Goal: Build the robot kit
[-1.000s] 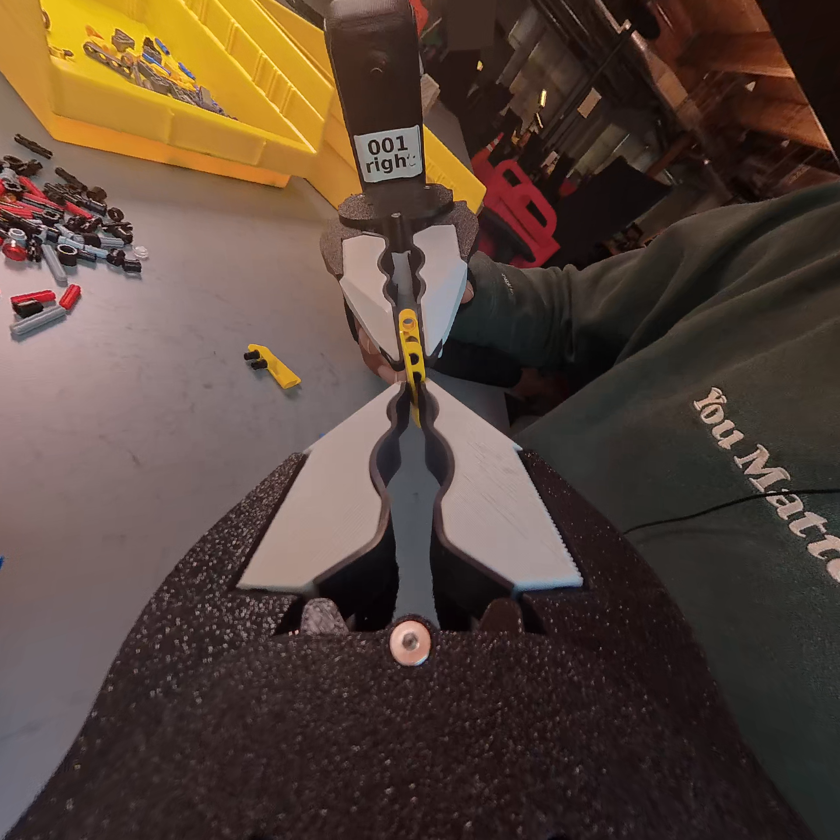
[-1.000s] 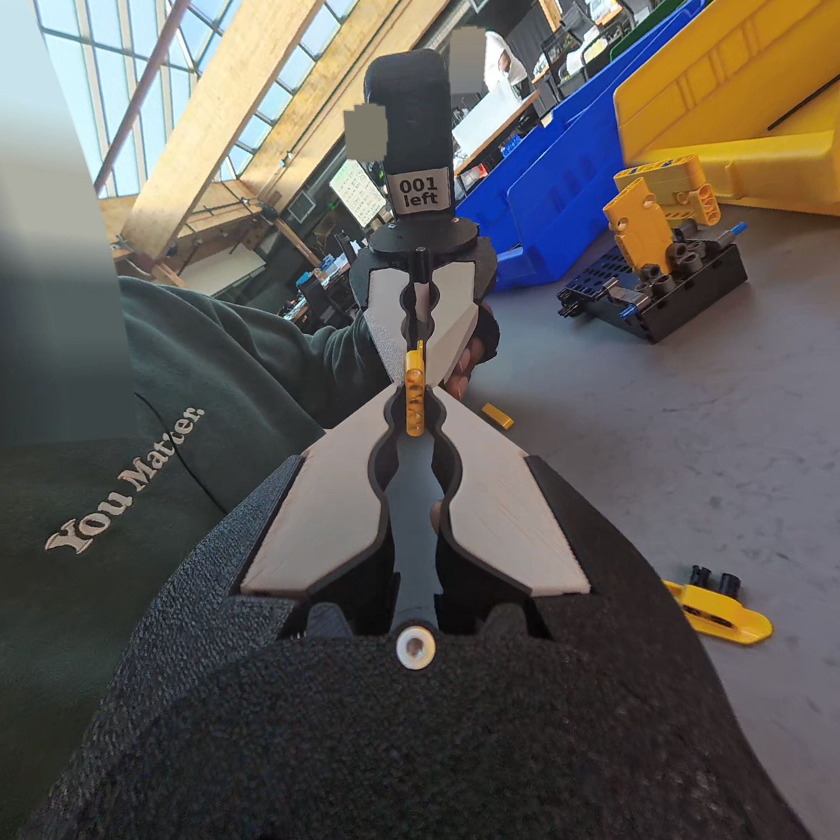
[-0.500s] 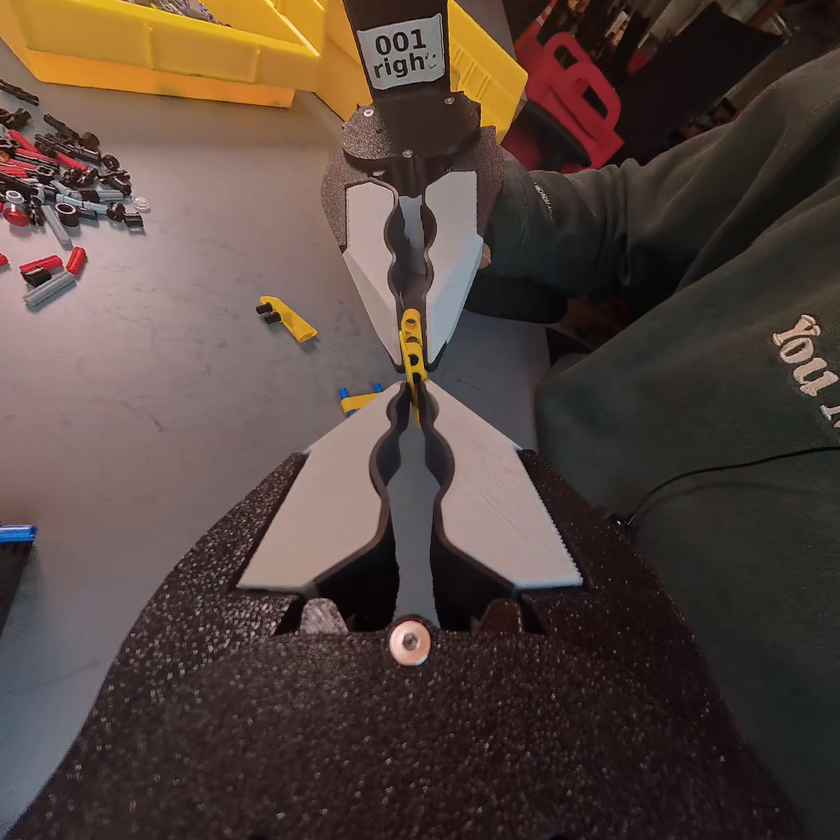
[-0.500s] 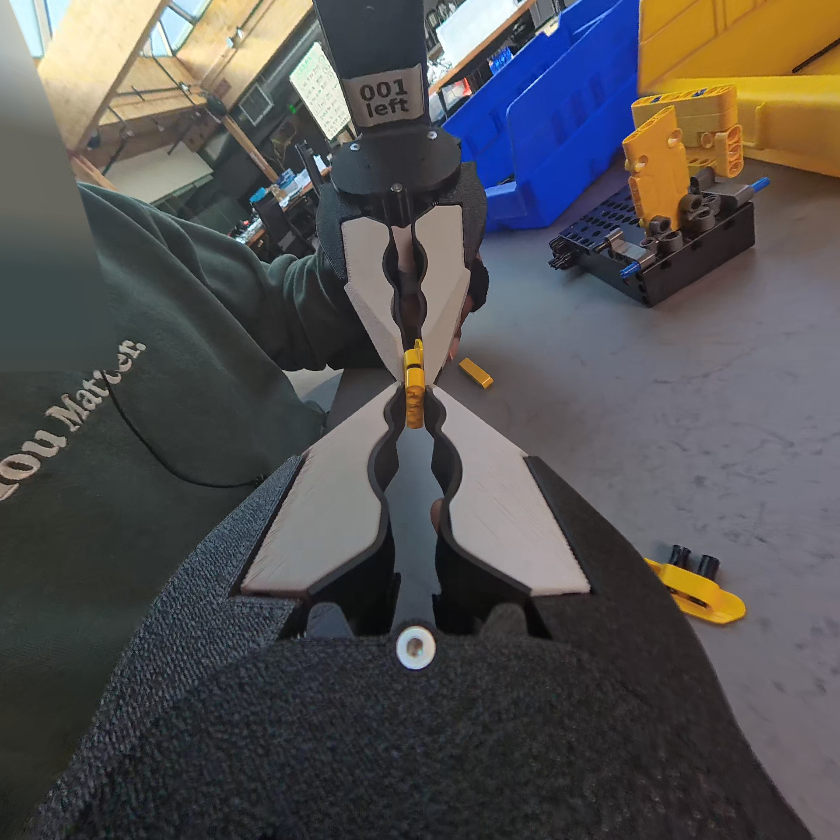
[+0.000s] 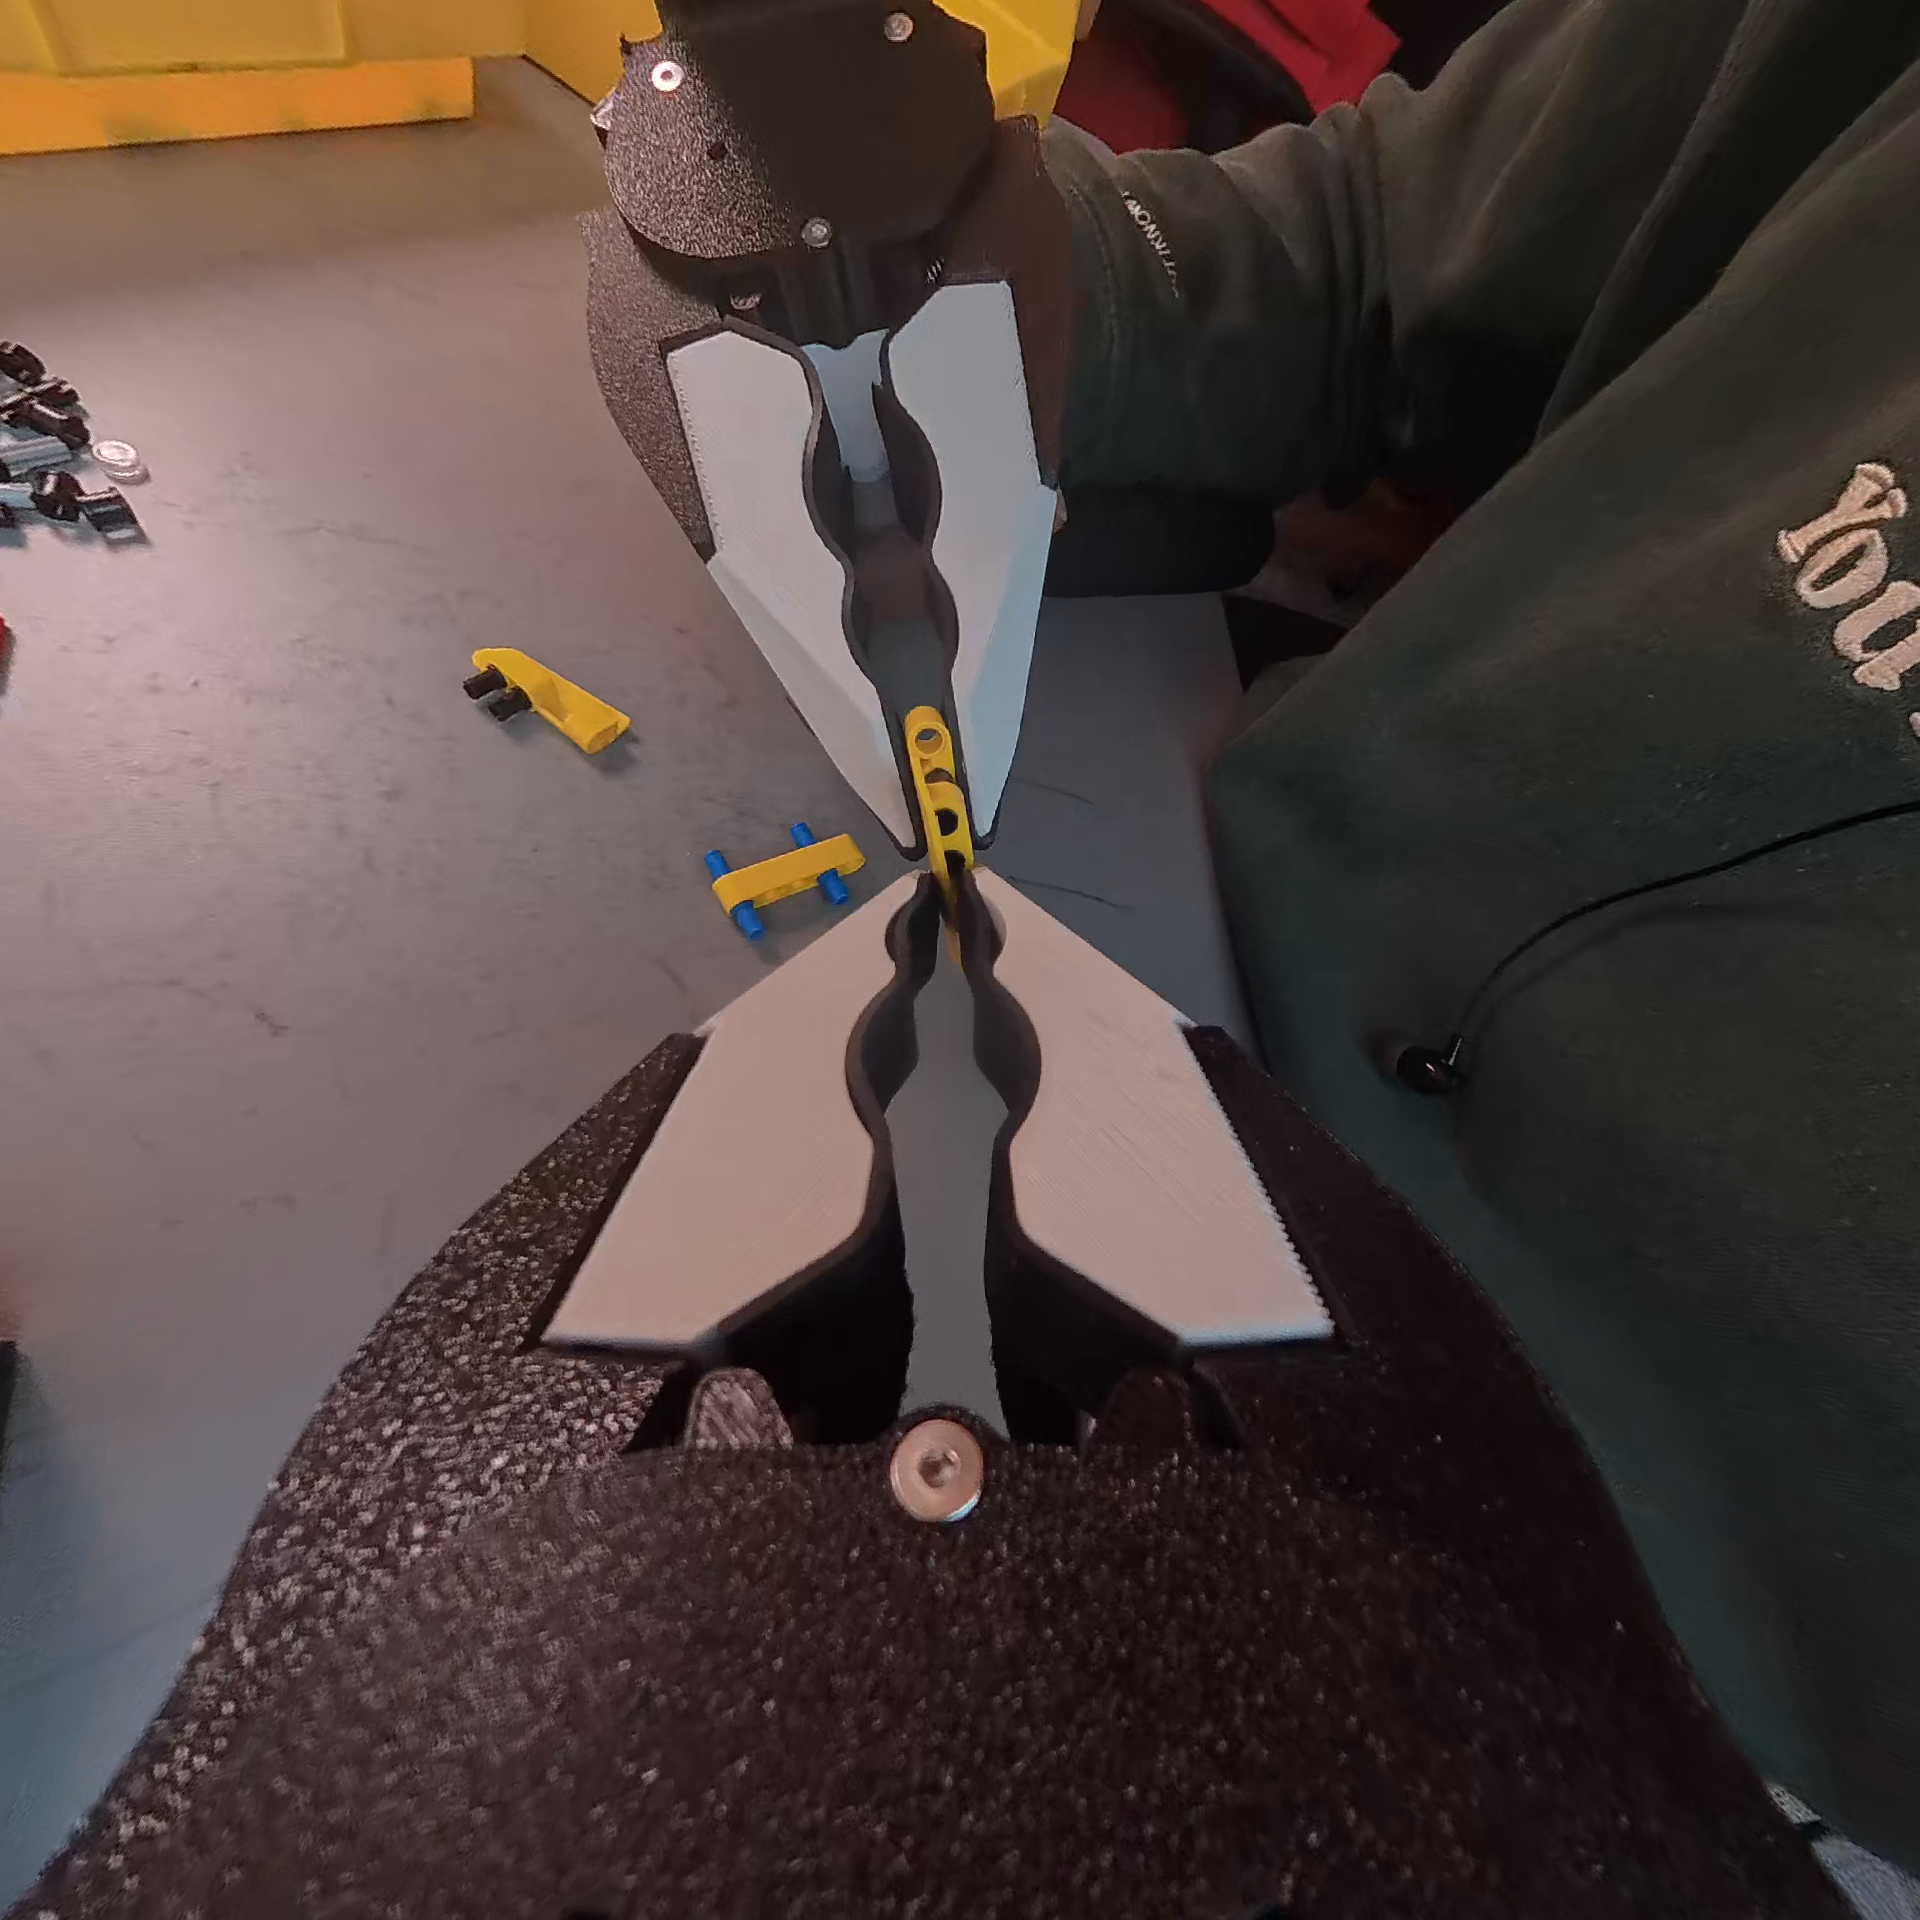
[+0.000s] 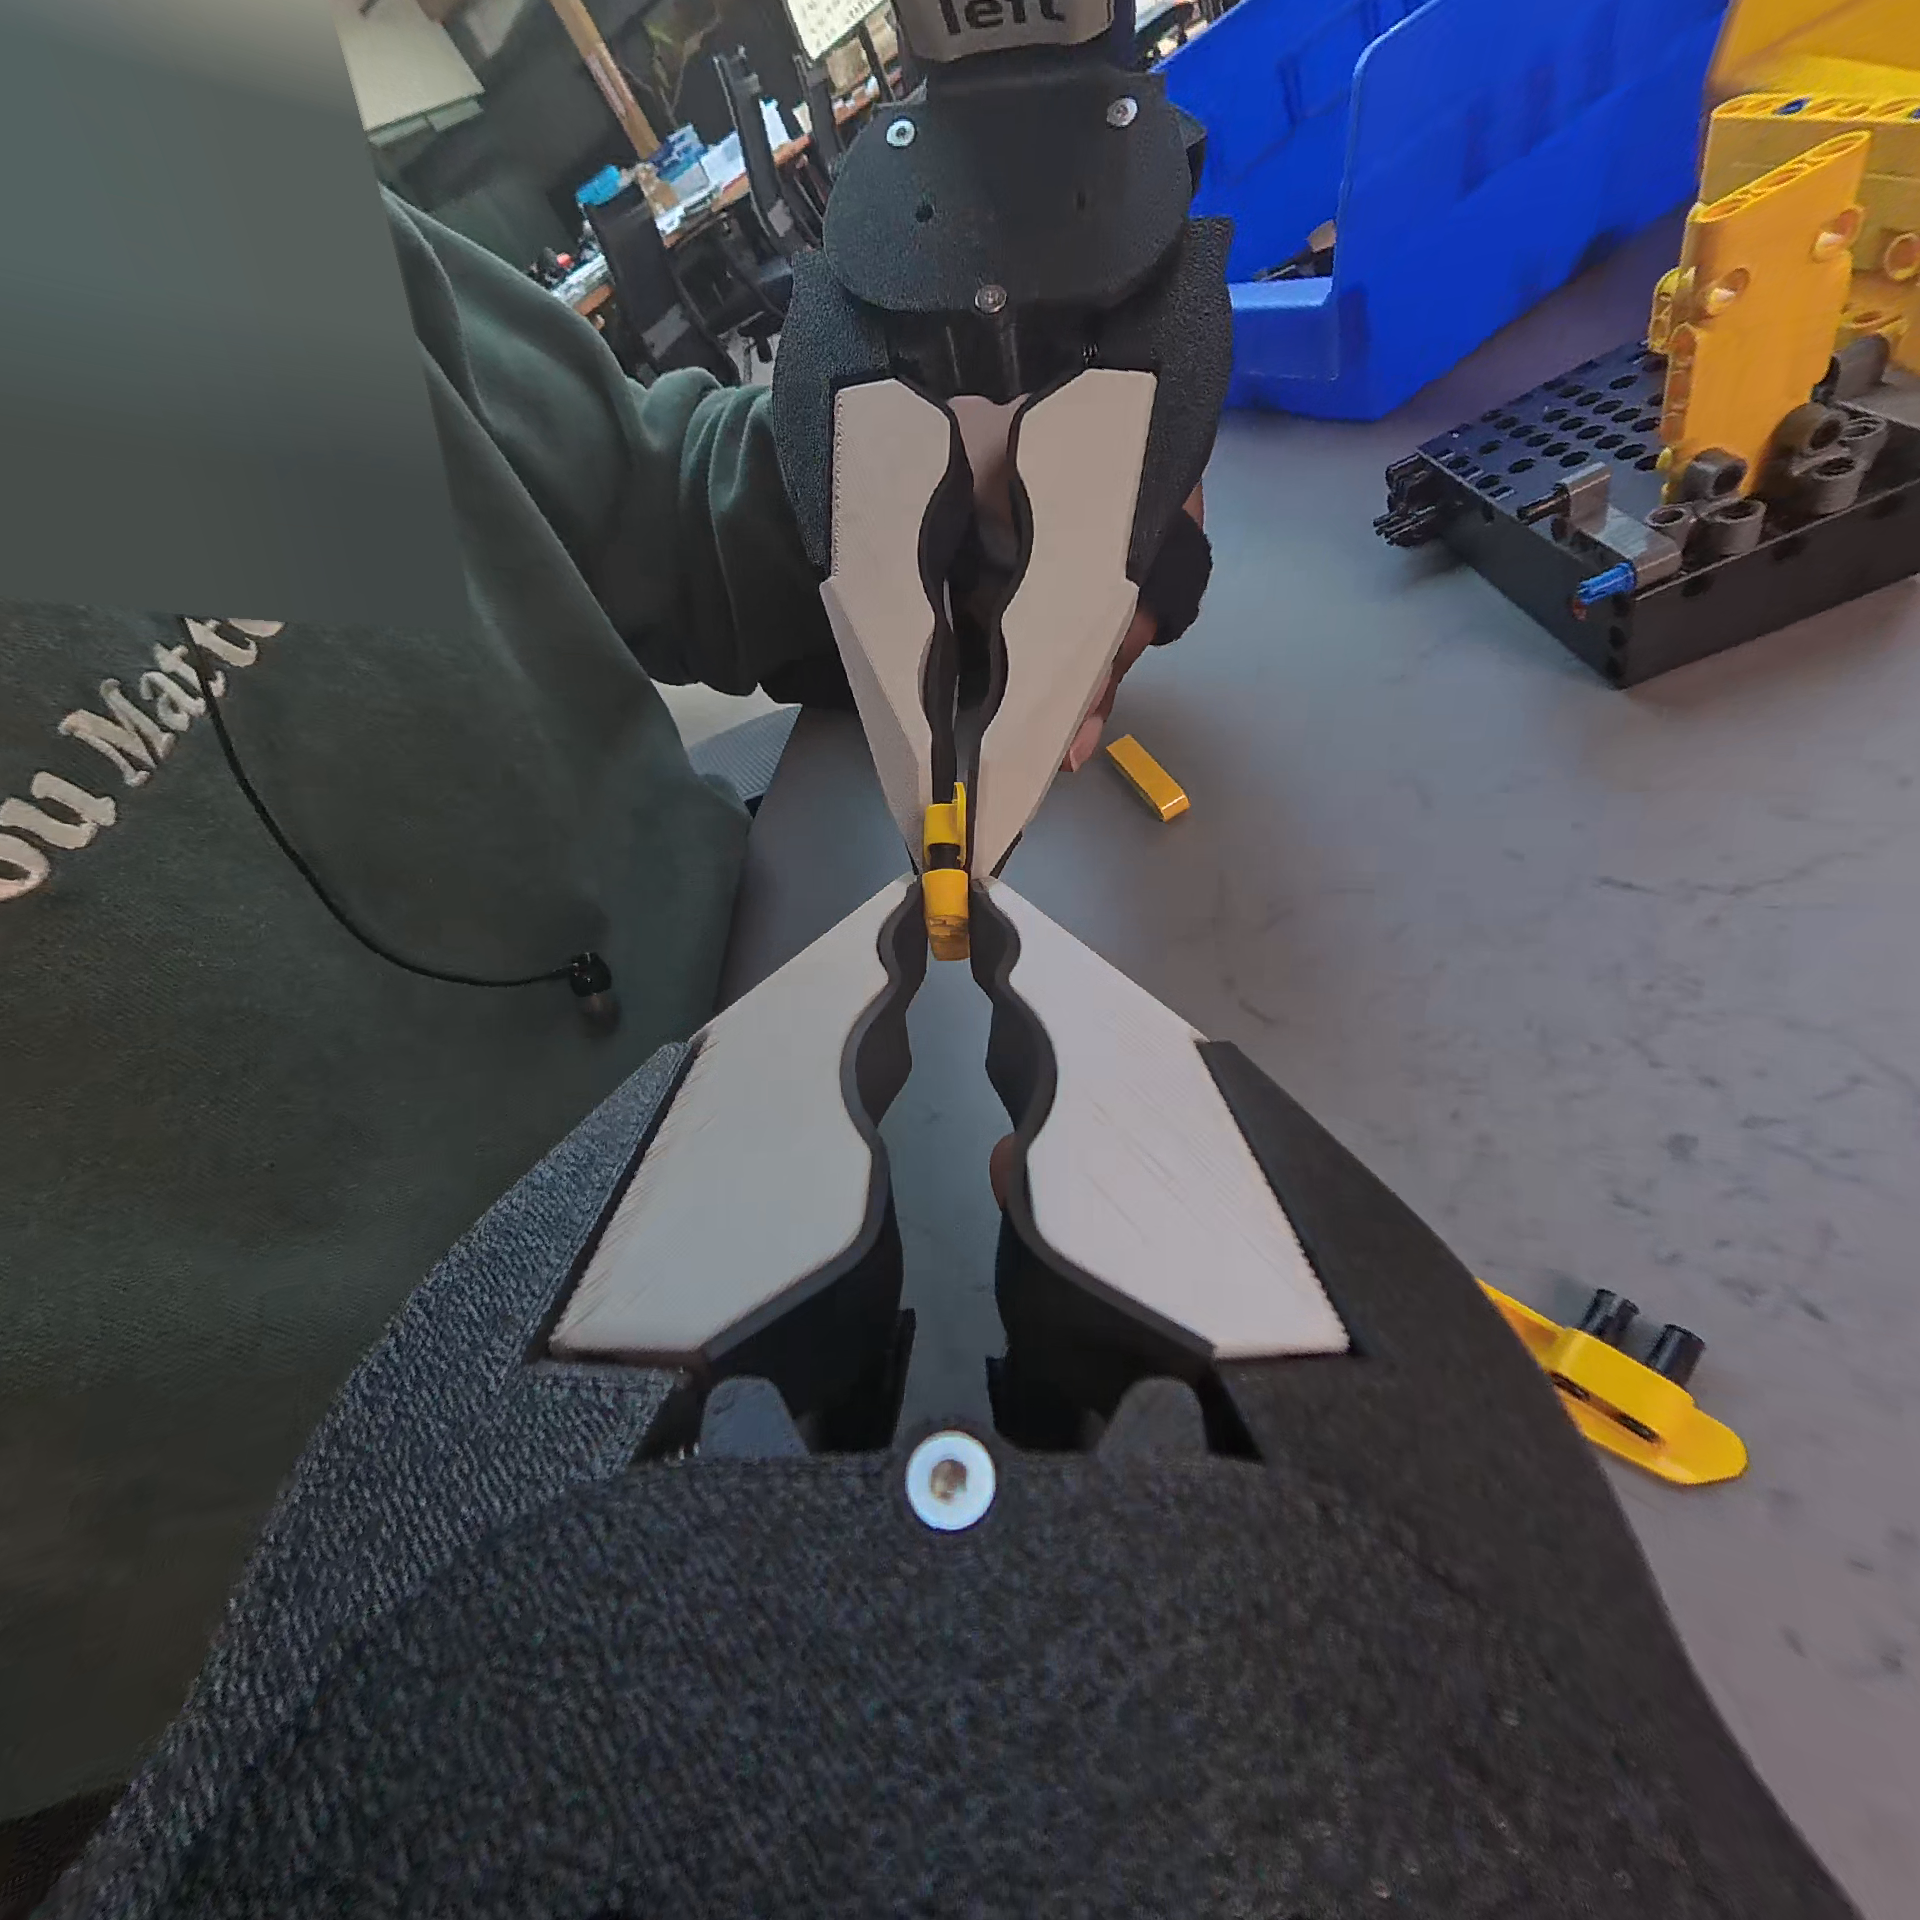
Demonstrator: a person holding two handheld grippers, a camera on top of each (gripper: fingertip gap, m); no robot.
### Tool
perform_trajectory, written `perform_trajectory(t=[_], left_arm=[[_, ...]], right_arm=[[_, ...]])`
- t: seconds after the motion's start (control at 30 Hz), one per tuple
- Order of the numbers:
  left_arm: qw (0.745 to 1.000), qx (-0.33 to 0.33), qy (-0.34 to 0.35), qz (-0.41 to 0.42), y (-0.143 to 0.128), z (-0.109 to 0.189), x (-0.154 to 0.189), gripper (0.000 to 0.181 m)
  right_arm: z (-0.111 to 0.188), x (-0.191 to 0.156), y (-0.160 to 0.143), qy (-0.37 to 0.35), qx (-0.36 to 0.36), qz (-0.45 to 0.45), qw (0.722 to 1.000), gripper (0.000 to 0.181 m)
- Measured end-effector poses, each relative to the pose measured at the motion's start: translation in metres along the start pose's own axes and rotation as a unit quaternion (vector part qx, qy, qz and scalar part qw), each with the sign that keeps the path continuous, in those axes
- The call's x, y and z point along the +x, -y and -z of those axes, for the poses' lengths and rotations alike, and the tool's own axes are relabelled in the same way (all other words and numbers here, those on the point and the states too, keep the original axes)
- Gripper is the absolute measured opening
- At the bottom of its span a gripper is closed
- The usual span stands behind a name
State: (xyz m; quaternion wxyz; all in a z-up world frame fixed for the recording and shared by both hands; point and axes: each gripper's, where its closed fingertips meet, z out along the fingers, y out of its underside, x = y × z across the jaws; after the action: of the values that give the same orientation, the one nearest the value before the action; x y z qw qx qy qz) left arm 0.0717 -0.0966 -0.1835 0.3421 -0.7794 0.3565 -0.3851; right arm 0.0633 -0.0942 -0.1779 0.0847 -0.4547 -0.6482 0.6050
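**Two grippers meet on one yellow piece over a grey tabletop**

A grey tabletop (image 5: 312,1039) in a workshop carries scattered building parts, with yellow bins (image 5: 229,104) at its far edge and blue bins (image 6: 1455,229) on the other side. Above its near edge, the left gripper (image 5: 940,894) and the right gripper (image 6: 945,904) point tip to tip, each closed on an end of the same small yellow beam piece (image 5: 938,800), which has holes along it. In the right wrist view a black pin shows at the middle of this piece. The piece is held off the tabletop, close in front of the person's dark green sweatshirt (image 5: 1610,935).

Just beside the grippers lies a short yellow beam with two blue pins (image 5: 787,878). Farther off lies a yellow part with two black pins (image 5: 545,712). A small yellow block (image 6: 1146,777) rests near the left gripper's hand. Well apart stands a black perforated frame (image 6: 1621,520) bearing yellow panels (image 6: 1756,312). Small black and grey parts (image 5: 57,457) sit at the tabletop's edge.
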Motion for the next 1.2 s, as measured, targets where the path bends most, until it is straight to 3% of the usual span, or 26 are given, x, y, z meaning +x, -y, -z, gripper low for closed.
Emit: perform_trajectory(t=[0.23, 0.47, 1.2], left_arm=[[0.997, -0.041, 0.057, -0.024, -0.01, -0.004, -0.009, 0.002], [0.992, -0.087, 0.068, -0.063, -0.023, -0.012, -0.009, 0.002], [0.986, -0.115, 0.091, -0.077, -0.038, -0.024, -0.02, 0.002]], right_arm=[[-0.004, 0.008, -0.011, -0.035, -0.04, 0.014, 0.998, 0.006], [-0.009, 0.01, -0.026, -0.053, -0.095, 0.05, 0.993, 0.005], [-0.009, 0.024, -0.046, -0.152, -0.198, 0.192, 0.949, 0.015]])
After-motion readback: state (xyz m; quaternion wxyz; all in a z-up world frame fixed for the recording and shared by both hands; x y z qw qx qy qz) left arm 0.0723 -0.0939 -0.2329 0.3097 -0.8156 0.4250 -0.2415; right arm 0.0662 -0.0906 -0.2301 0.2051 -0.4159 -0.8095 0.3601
